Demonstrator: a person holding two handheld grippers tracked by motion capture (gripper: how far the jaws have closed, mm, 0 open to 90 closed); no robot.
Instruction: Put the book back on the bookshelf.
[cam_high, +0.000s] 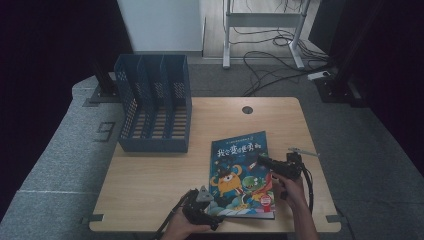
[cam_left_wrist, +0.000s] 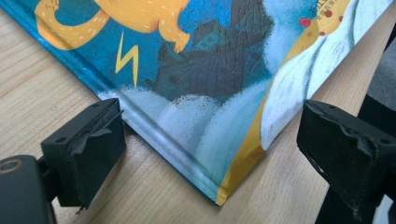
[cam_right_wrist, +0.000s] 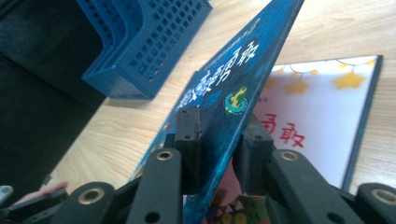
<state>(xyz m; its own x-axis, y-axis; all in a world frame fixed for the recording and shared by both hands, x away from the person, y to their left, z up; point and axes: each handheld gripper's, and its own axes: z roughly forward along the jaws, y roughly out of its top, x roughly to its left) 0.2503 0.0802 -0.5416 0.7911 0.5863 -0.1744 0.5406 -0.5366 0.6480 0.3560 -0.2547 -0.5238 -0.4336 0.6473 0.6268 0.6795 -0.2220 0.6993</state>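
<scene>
- Lying at the near right of the wooden table (cam_high: 150, 185), the picture book (cam_high: 240, 175) has a stiff, glossy cover, likely slippery; best taken by its edge
- right gripper (cam_right_wrist: 219, 140) pinches the lifted cover; left gripper (cam_left_wrist: 205, 140) is wide, straddling the near corner
- blue file rack (cam_high: 155, 107) behind; dark room, cables on grey floor (cam_high: 60, 150)

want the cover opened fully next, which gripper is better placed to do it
Right. The right gripper is already shut on the picture book's front cover, lifted off the title page. The left gripper is open at the book's bottom corner.
</scene>
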